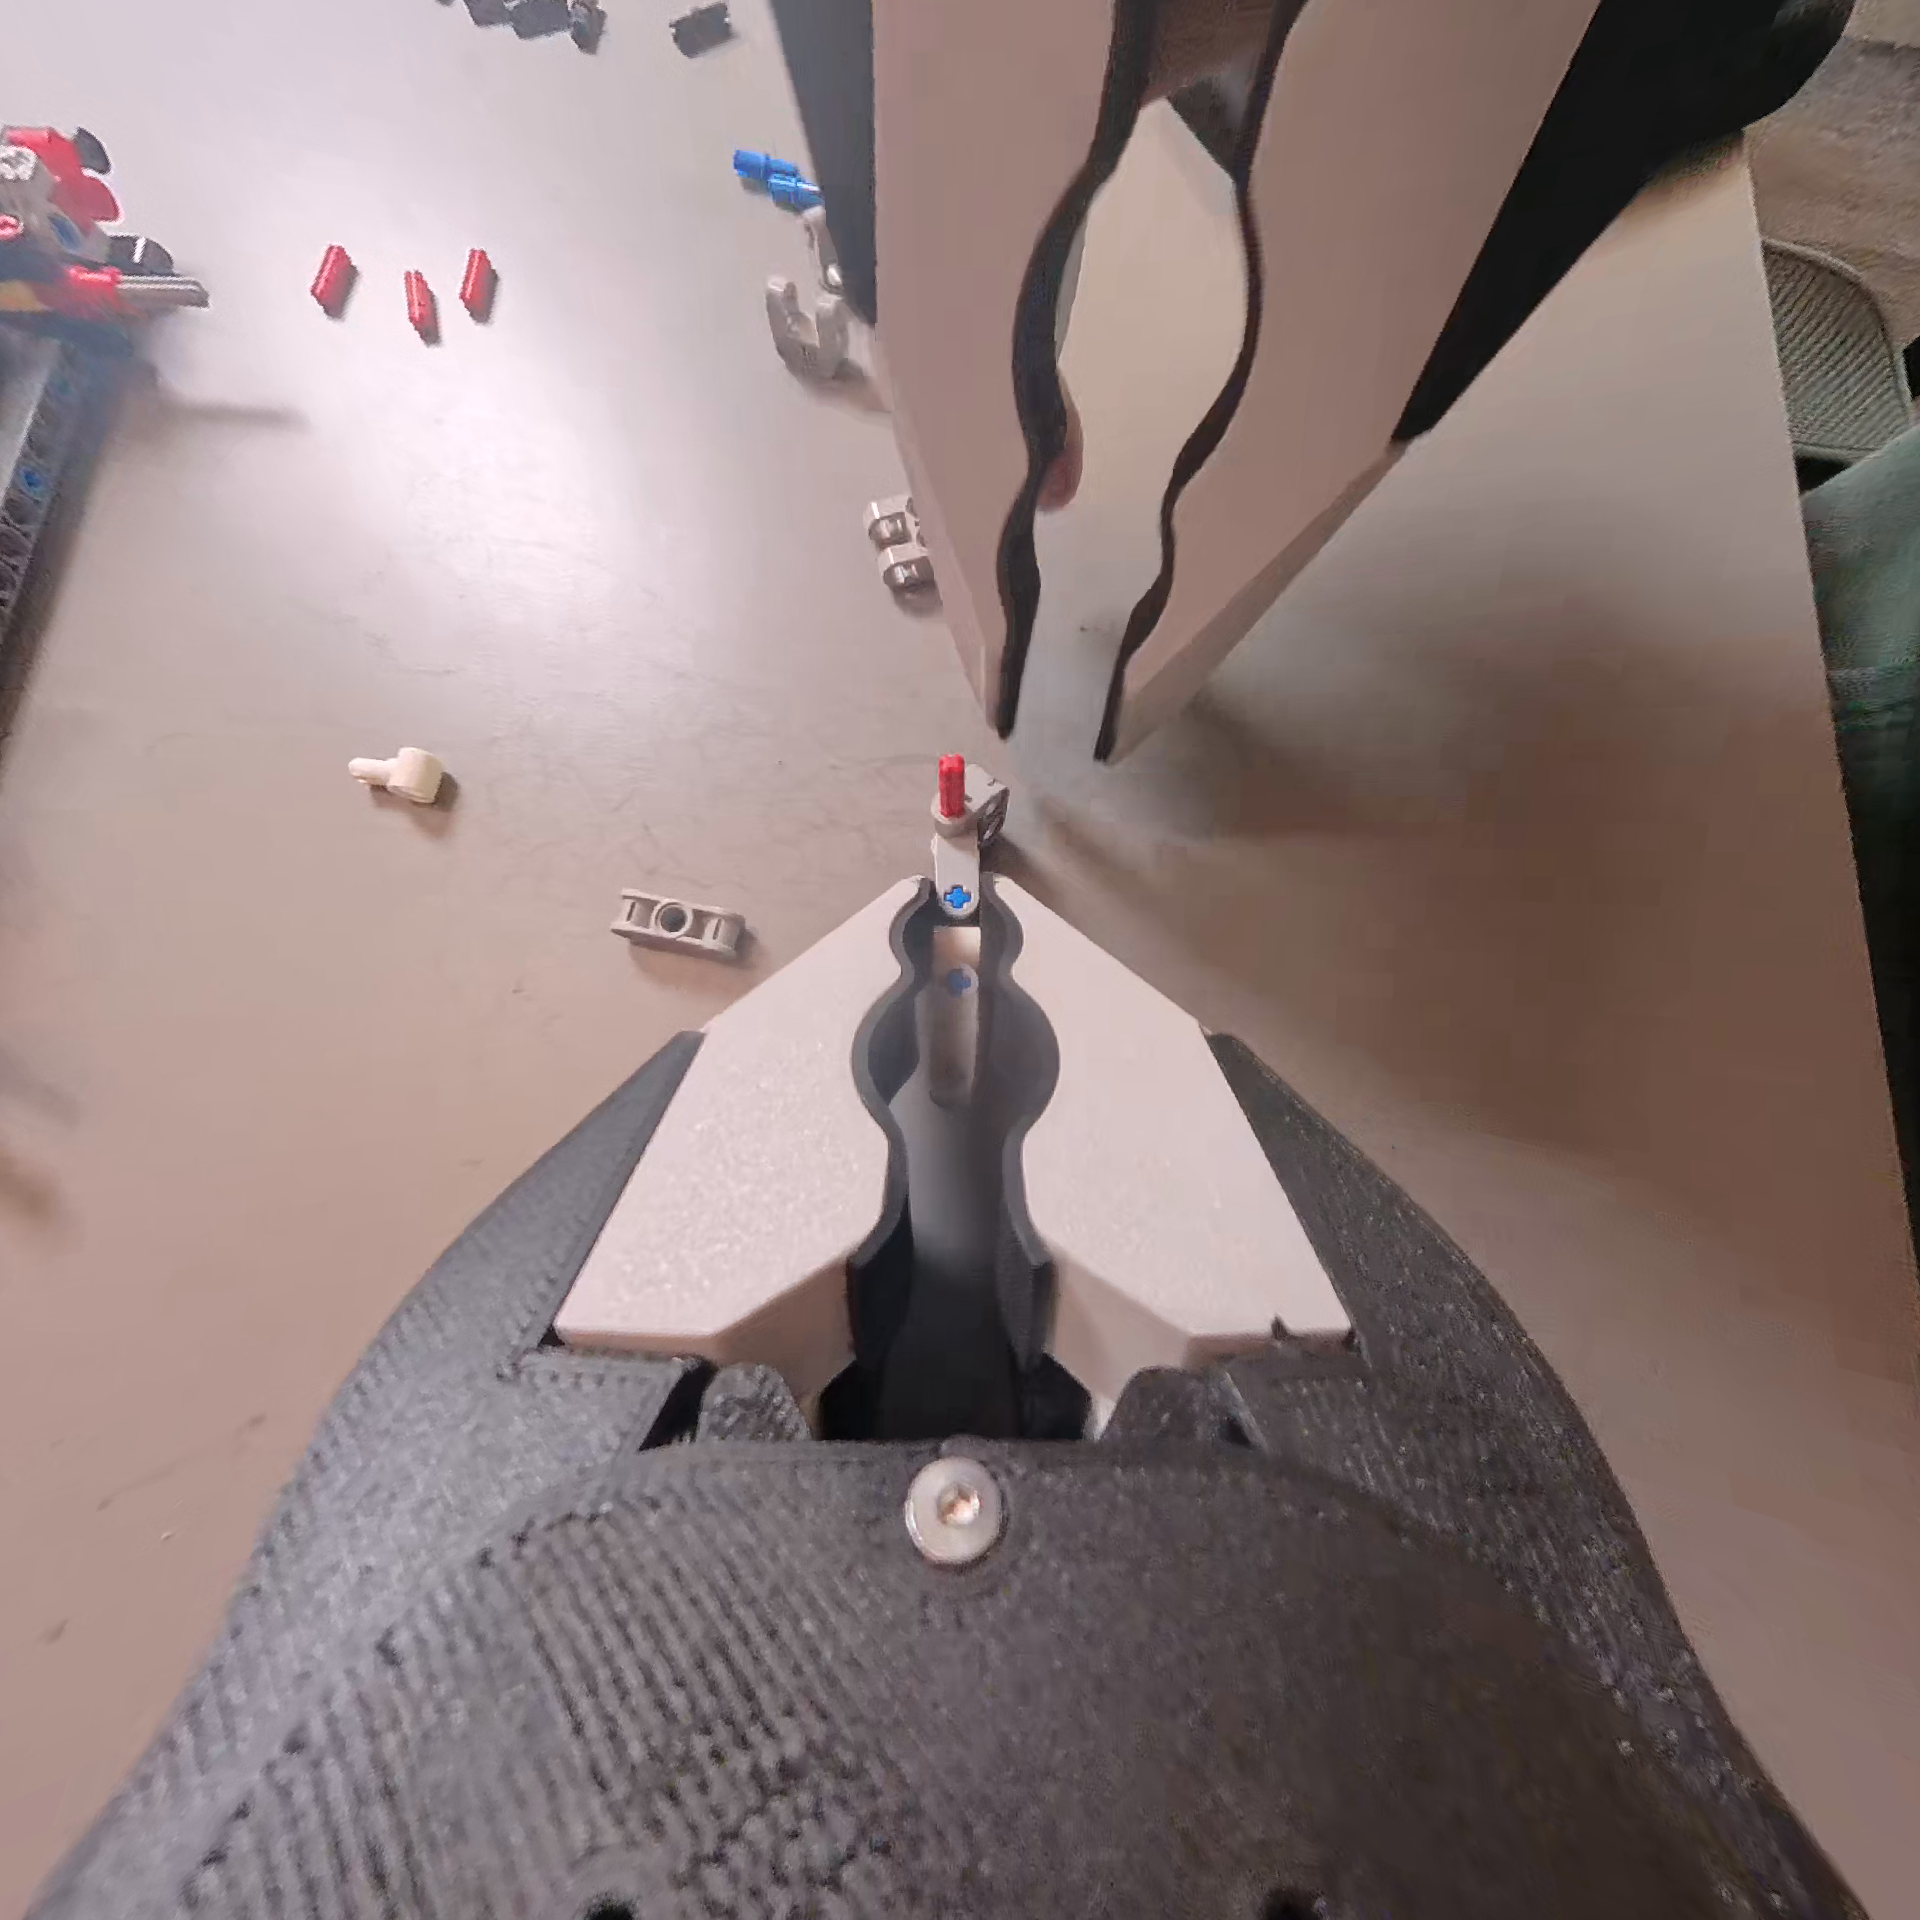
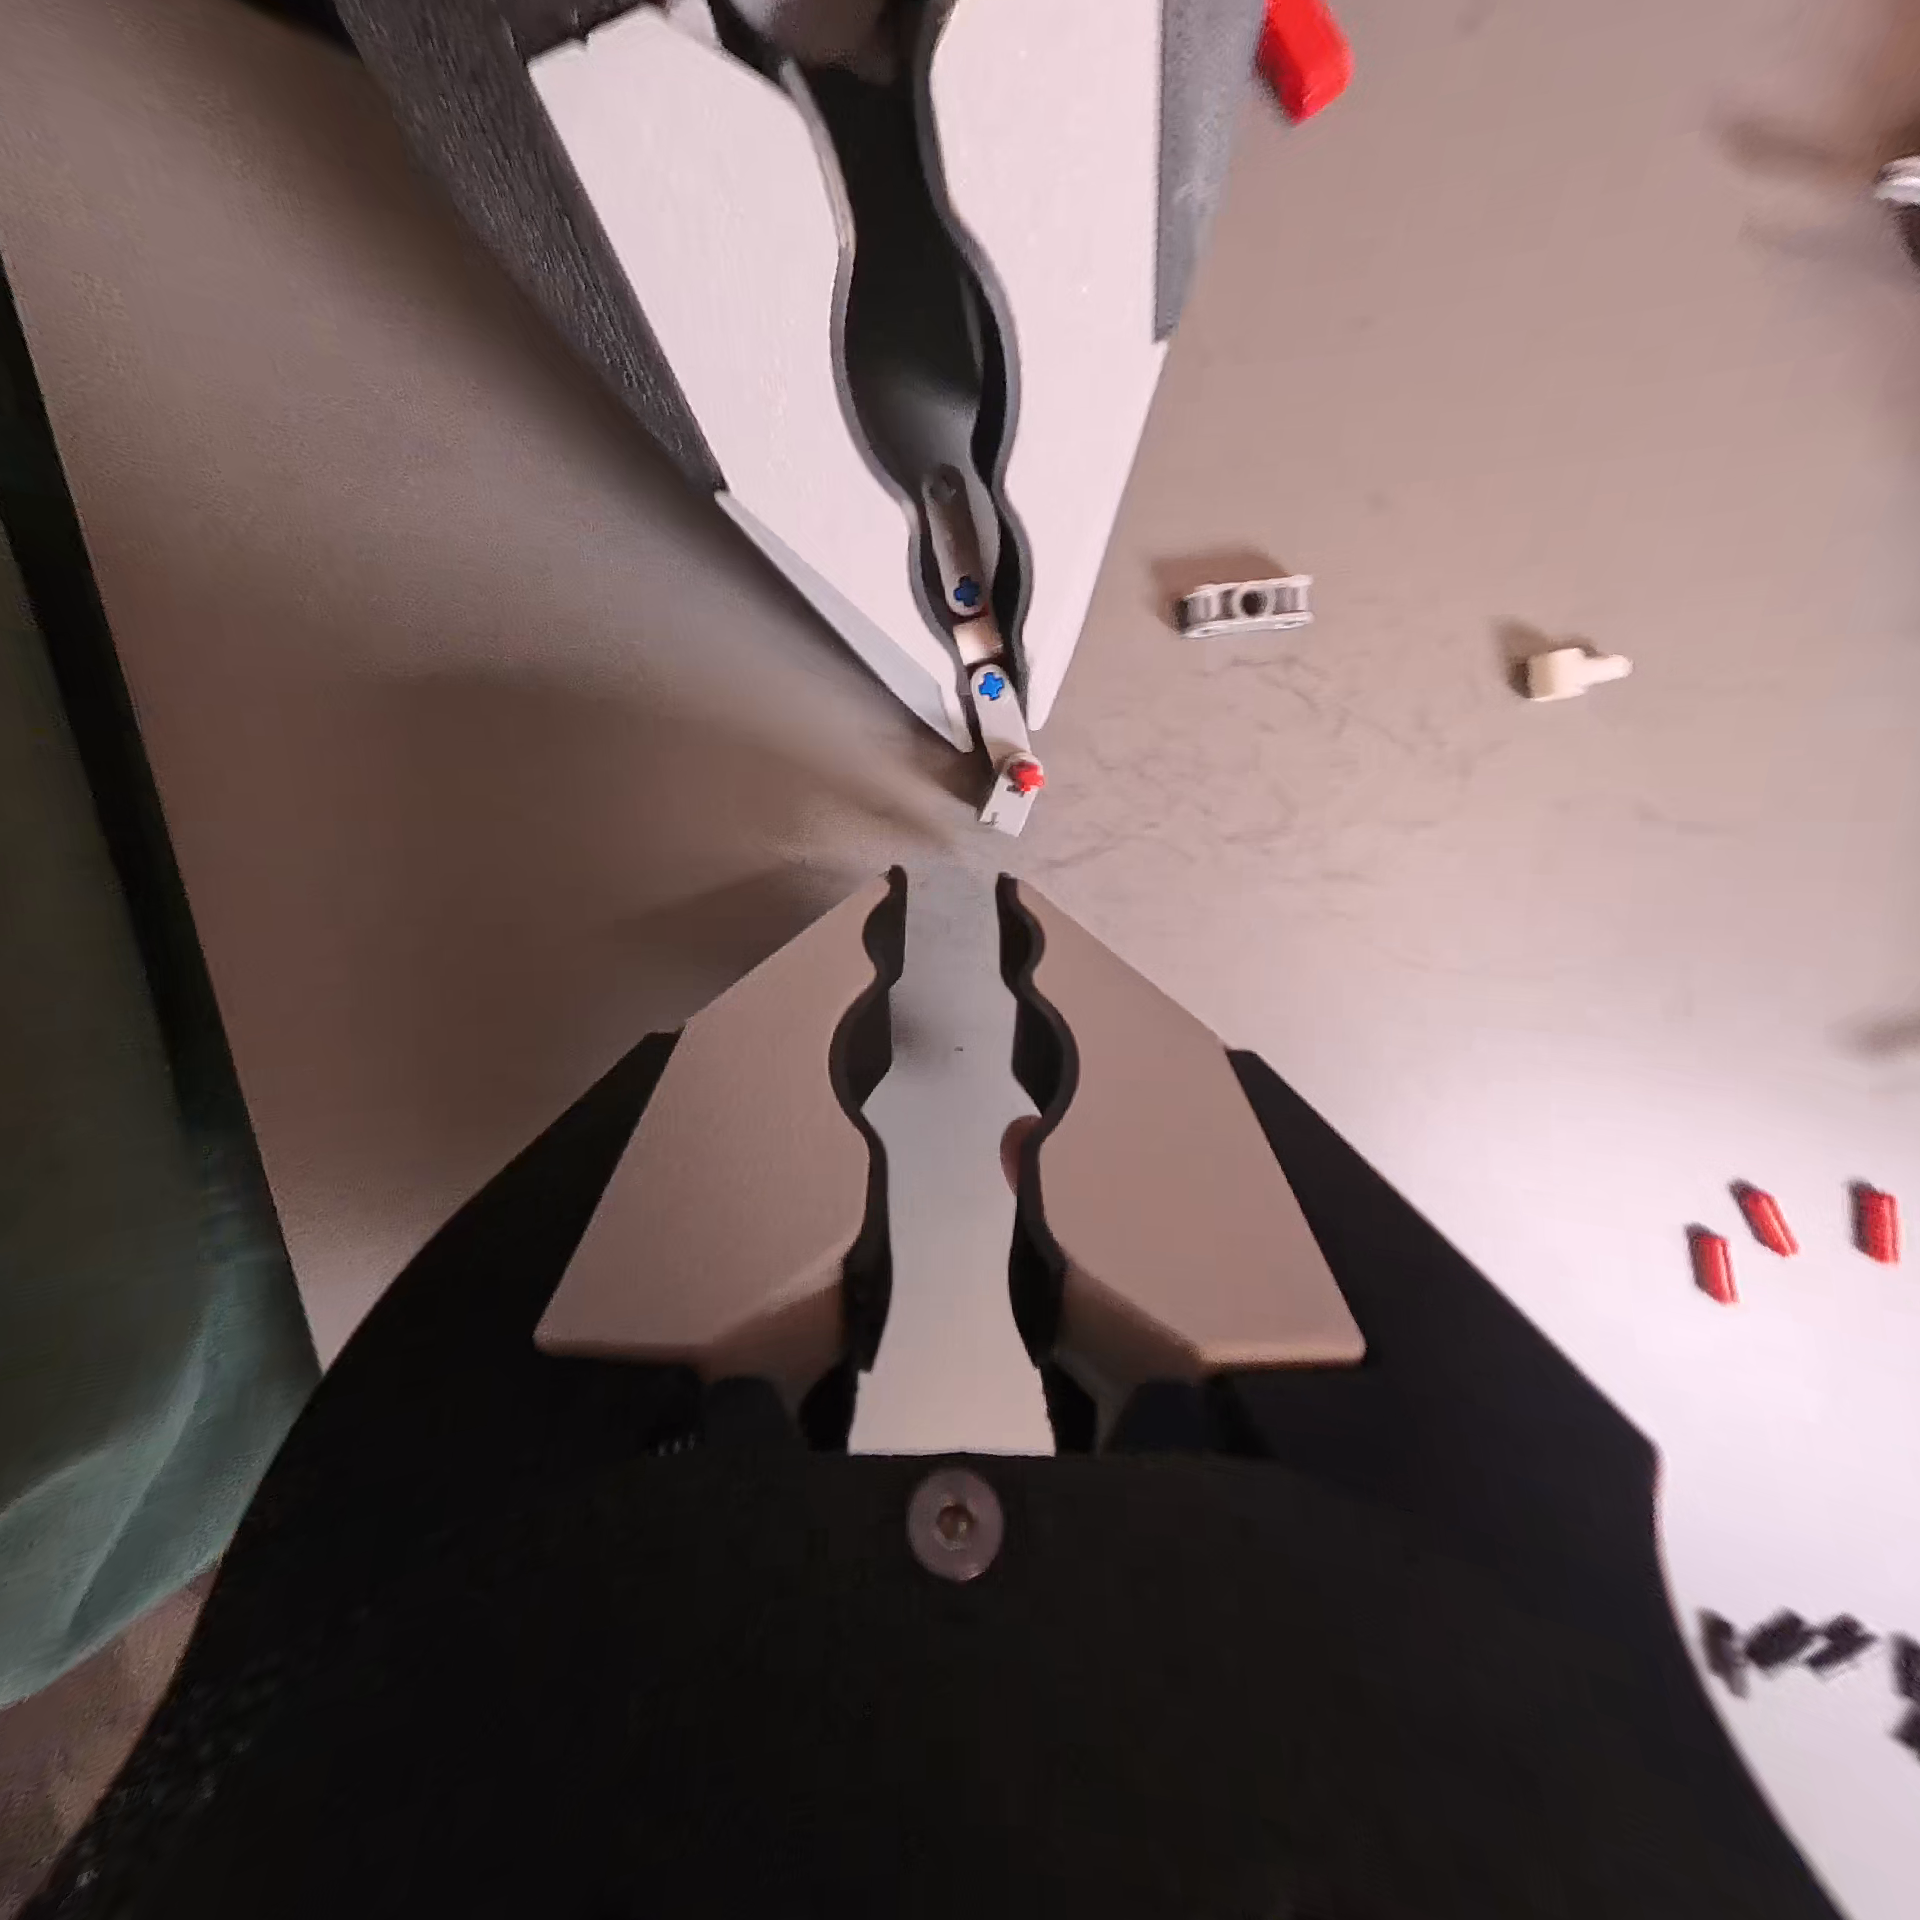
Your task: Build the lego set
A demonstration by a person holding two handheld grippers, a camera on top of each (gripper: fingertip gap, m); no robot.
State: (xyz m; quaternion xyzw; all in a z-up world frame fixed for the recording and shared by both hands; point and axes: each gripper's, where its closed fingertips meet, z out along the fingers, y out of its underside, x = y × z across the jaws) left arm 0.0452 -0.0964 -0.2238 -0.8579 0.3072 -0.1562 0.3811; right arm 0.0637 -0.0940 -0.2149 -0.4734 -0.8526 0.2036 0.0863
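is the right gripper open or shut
Open: the right gripper has bare table between its fingertips, just short of the grey lego assembly.

No writing, label, brand, number or sign can be read in either view. The lego pieces, the tongs and the counter show only plain surfaces, and the far pieces are too blurred to make out any marking.
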